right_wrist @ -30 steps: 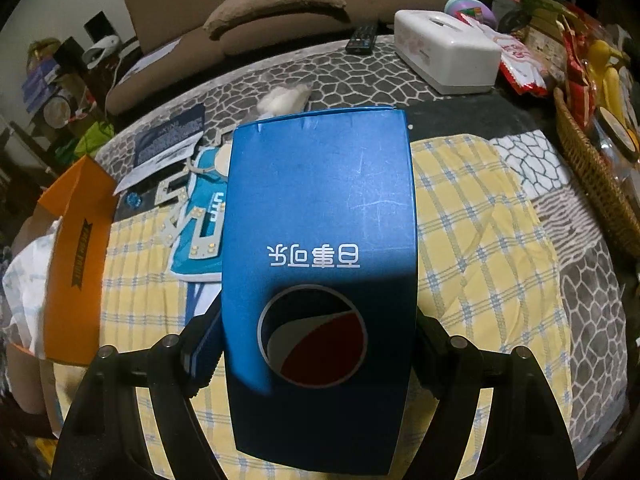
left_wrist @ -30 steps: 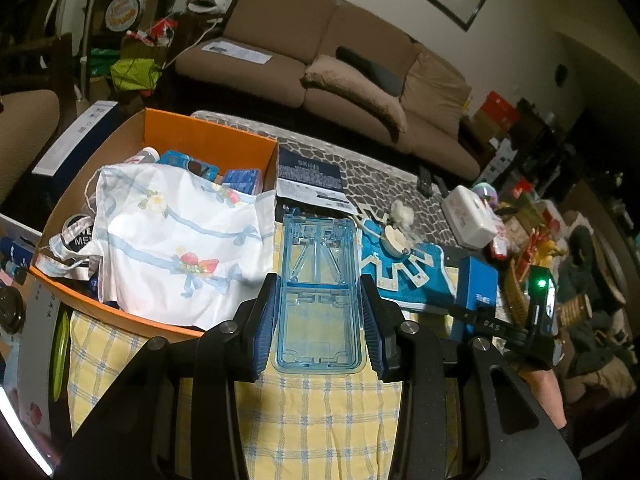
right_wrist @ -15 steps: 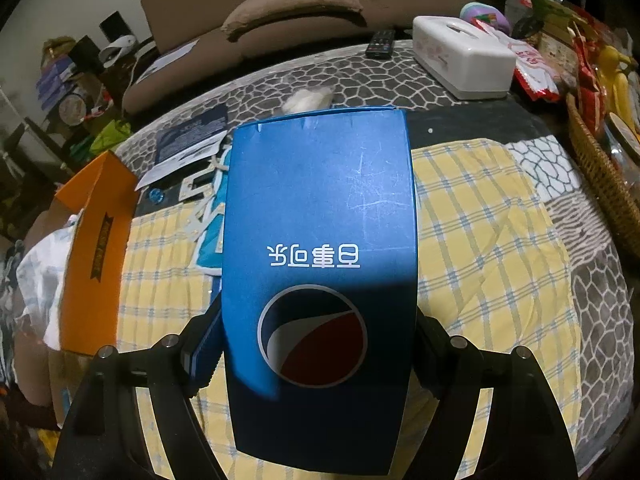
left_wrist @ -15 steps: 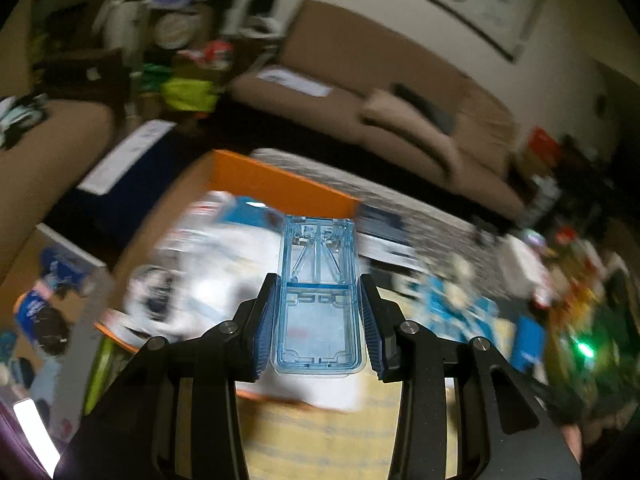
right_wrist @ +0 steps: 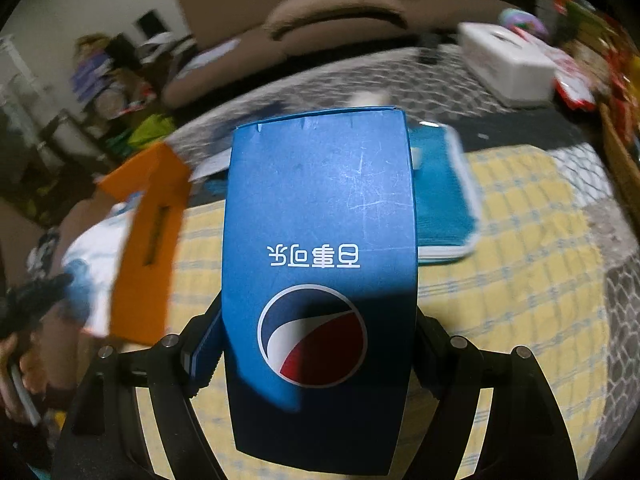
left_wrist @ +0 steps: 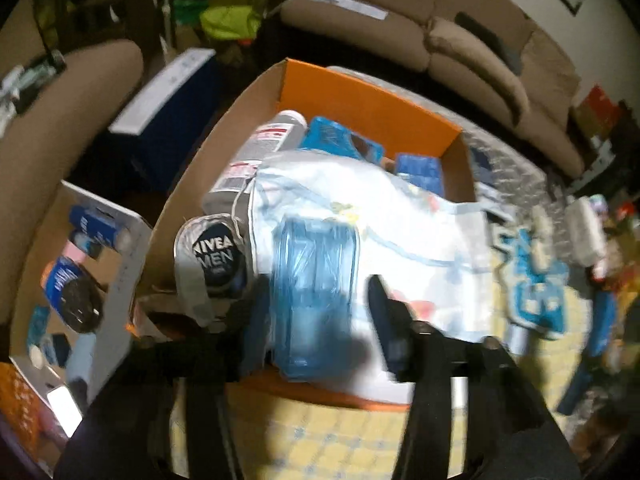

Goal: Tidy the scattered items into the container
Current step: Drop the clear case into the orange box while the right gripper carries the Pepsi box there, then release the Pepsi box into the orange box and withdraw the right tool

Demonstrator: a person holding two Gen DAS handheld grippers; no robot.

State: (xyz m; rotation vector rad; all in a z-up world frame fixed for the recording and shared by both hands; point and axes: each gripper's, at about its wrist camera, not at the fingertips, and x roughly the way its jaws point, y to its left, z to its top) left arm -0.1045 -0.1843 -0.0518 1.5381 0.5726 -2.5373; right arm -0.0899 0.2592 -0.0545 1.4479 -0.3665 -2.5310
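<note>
- Since a second ago, left claw (left_wrist: 316, 300) is swinging from the desk to over the orange box (left_wrist: 372, 104); its jaws have just been opening, and the clear blue case (left_wrist: 316, 292) is sitting loose between them.
- One case, one Pepsi carton (right_wrist: 320, 248), one box.
- Case is lying over white floral cloth (left_wrist: 400, 224) in the box.
- Right claw (right_wrist: 316, 344) is gripping the blue carton above the yellow checked cloth (right_wrist: 520, 280).

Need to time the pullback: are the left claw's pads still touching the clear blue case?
Apart on one side at least. In the left wrist view the left claw has just been opening, and white cloth shows between the clear blue case and one pad; the other side is blurred.
</note>
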